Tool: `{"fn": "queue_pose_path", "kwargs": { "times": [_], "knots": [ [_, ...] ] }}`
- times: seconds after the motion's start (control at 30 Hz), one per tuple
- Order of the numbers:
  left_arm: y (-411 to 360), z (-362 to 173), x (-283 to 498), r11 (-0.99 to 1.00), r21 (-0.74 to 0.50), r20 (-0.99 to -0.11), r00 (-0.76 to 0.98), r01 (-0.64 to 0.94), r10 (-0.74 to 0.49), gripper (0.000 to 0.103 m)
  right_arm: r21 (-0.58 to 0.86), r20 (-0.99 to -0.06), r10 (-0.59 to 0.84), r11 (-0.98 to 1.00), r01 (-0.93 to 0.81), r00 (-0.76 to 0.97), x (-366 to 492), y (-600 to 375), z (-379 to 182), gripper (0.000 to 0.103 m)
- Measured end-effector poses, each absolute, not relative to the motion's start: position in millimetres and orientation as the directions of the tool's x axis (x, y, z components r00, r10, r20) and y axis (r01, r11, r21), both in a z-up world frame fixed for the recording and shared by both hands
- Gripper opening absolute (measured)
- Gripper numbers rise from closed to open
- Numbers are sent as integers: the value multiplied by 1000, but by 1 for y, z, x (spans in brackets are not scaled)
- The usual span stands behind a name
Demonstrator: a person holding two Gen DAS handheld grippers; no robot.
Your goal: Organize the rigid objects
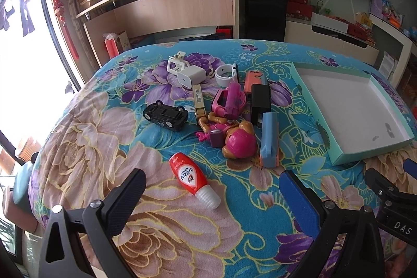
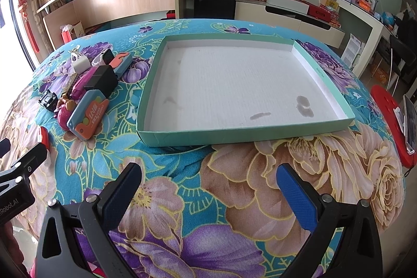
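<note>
A heap of small rigid objects lies on the floral cloth: a red glue bottle (image 1: 191, 180), a black toy car (image 1: 165, 115), a pink toy dog (image 1: 234, 141), a pink watch (image 1: 229, 102), a blue-orange case (image 1: 270, 140), a black box (image 1: 260, 100) and a white charger (image 1: 188, 72). A shallow teal tray (image 2: 322, 78) with a white floor stands to their right and holds nothing. My left gripper (image 1: 212, 193) is open, just short of the glue bottle. My right gripper (image 2: 208, 186) is open, in front of the tray's near wall.
A red pad with a phone (image 2: 391, 121) lies at the table's right edge. A white ring (image 1: 226, 74) and a second blue-orange case (image 2: 122, 61) lie at the back of the heap. A shelf unit, a black cabinet and a TV stand beyond the table.
</note>
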State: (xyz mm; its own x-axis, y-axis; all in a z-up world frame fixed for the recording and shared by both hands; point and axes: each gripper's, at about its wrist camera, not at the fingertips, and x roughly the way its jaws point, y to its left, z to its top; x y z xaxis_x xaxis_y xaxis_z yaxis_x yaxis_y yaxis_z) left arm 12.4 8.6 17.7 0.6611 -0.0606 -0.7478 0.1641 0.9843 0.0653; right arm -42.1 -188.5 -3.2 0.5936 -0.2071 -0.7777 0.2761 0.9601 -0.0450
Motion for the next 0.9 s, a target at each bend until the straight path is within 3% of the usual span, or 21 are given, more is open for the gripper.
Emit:
{"fn": "queue_pose_path", "kwargs": {
  "times": [0.47, 0.6, 0.7, 0.9],
  "knots": [
    [46, 73, 107, 1000, 7, -778, 628, 14, -4, 103, 54, -685, -98, 981, 184, 722, 38, -170, 80, 103],
    [56, 63, 109, 996, -74, -801, 598, -47, -31, 103, 100, -704, -49, 981, 167, 708, 60, -157, 75, 103],
    [56, 47, 105, 996, -64, -816, 577, -61, -17, 100, 105, -721, -20, 985, 138, 693, 67, -145, 63, 102],
    [71, 5, 95, 986, -99, -865, 501, -131, -20, 96, 135, -763, 35, 985, 107, 645, 70, -129, 25, 92]
  ]
}}
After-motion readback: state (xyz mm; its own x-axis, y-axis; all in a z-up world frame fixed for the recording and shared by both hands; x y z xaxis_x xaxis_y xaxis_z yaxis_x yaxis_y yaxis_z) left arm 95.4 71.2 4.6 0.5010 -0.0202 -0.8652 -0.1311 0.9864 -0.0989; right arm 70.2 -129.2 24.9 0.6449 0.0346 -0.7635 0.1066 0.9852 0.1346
